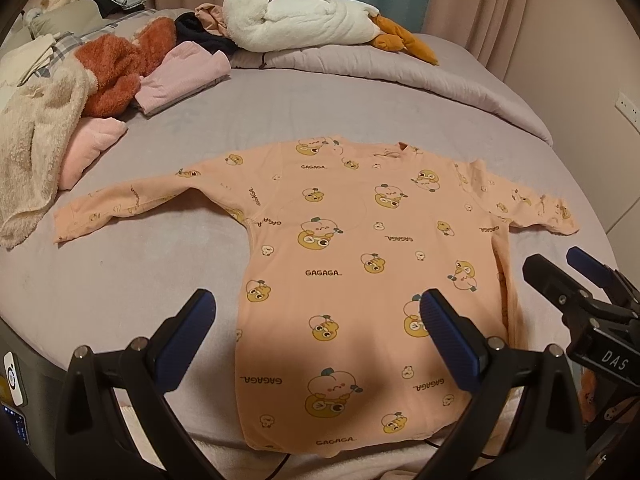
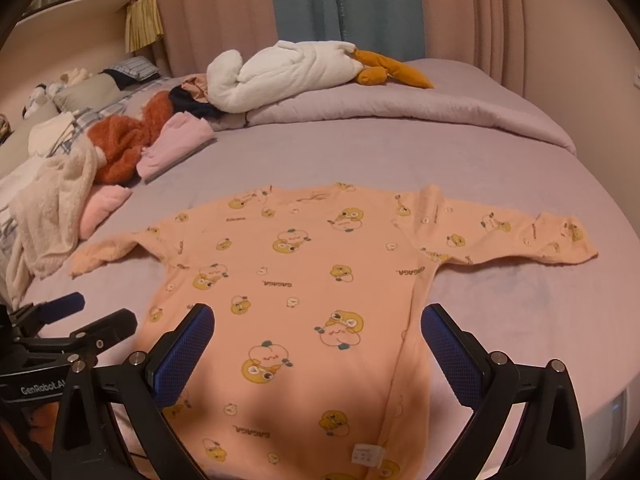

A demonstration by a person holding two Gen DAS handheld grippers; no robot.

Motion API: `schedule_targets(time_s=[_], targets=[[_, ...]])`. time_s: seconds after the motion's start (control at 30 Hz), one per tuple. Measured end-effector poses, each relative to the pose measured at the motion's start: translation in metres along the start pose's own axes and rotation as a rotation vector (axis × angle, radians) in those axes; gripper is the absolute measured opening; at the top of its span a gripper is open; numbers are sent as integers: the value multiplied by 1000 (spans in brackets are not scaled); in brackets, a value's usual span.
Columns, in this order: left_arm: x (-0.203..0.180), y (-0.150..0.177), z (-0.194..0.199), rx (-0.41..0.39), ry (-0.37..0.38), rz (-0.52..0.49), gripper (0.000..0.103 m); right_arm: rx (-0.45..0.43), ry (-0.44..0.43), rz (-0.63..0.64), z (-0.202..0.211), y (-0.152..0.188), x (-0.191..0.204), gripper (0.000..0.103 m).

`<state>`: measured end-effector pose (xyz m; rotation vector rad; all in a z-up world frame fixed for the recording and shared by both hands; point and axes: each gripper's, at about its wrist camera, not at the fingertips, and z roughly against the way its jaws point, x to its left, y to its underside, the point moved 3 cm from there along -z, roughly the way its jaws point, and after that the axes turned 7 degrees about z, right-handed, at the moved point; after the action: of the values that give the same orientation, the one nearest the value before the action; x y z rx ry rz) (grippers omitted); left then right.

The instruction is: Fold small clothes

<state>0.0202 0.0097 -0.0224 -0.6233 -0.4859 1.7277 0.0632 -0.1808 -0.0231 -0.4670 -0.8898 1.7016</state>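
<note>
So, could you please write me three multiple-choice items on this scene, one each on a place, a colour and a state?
1. Where does the plush goose lie?
A. on the far quilt
B. on the shirt
C. on the floor

2. What colour is the shirt?
A. blue
B. peach
C. green

3. How does the shirt lie?
A. folded in half
B. rolled up
C. spread flat, sleeves out

Answers: 1 A, it rests on the bunched quilt beyond the shirt; 2 B, peach cloth with yellow cartoon prints; 3 C, both sleeves stretch sideways on the bed.

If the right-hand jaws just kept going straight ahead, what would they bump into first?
Most likely the peach shirt spread flat on the bed. The right gripper, jaws open, points down at its lower half; exact depth is unclear.
</note>
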Motion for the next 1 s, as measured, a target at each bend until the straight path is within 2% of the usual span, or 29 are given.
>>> schedule_targets(time_s=[0.4,0.6,0.77,1.0], targets=[[2,-2,-1,-18,17,0,101,3,6,-35,0,-4,-7,103],[5,-5,0,-72,17,1,101,-4,23,-45,2,-5,-8,103],[13,-5,-1,-52,14,20,101,-2,26,-58,1,-8,-9,103],[17,-6,1,-68,22,31,101,-6,31,-77,1,-10,-9,103]])
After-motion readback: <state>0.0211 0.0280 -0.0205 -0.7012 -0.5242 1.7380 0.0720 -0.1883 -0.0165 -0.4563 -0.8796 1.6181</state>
